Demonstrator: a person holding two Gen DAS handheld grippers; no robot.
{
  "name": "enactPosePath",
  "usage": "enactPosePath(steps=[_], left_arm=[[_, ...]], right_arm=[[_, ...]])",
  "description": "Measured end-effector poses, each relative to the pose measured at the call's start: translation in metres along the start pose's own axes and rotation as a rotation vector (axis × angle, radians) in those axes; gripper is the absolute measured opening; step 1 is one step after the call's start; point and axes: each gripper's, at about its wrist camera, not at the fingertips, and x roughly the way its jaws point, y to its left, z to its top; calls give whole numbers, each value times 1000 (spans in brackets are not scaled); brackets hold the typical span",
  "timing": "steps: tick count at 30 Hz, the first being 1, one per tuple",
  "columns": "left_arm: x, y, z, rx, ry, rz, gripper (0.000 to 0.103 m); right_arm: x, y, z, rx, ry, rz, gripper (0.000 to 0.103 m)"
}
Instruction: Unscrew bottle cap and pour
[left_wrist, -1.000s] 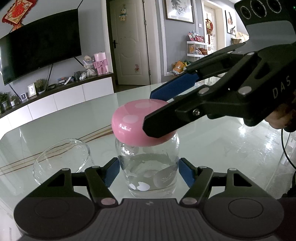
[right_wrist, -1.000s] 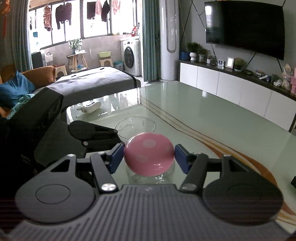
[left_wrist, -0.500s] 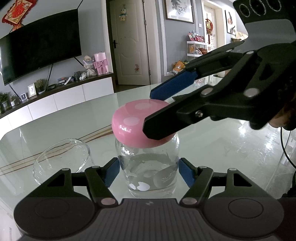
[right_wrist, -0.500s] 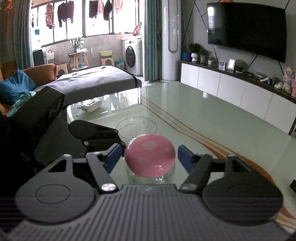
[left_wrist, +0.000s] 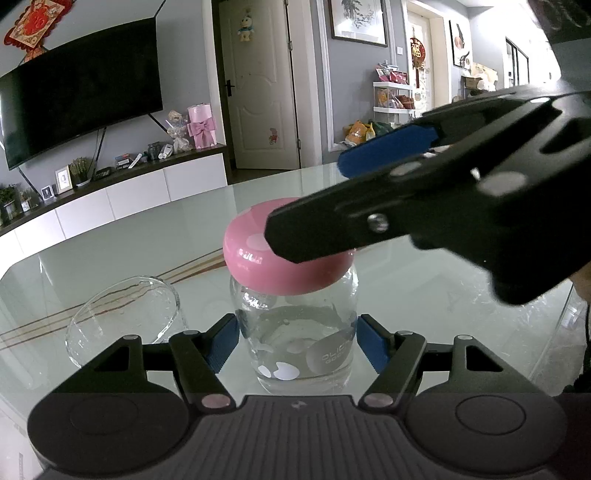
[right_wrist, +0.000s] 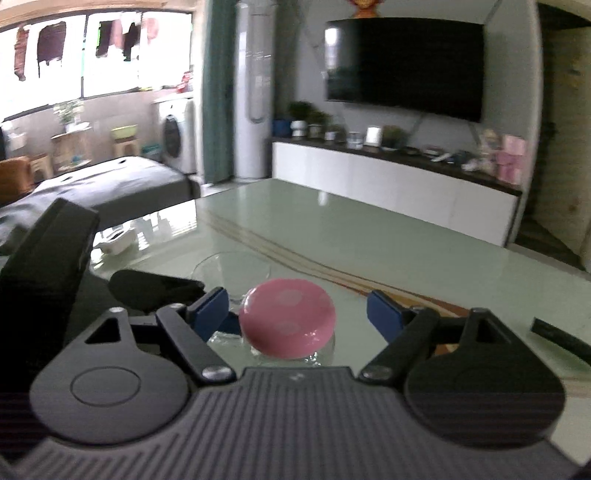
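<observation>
Pink cap (left_wrist: 290, 258) is sitting on the glass bottle (left_wrist: 295, 332) at the centre of the frame, on the glass table (left_wrist: 406, 295). Left claw (left_wrist: 295, 341) is clamping the bottle body, steadying it. Right claw (right_wrist: 295, 314) is standing open around the cap, pads clear of it. Regripping squarely across the cap's rim before the next twist looks wise. Compared with a second ago, the right jaws have just been opening, releasing the cap, and the claw is swinging sideways

The bottle (left_wrist: 295, 332) carries a grey oval label reading, perhaps, "OLICK"; smaller line illegible.
</observation>
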Motion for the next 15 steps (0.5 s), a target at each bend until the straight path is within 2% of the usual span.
enactPosePath(steps=[9,15], left_arm=[[-1,1,1,2,1,2,73],[-2,0,1,3,1,3,73]], right_arm=[[18,18,-8,9,34,-95,75],[25,18,-9,13,44,-111,68]])
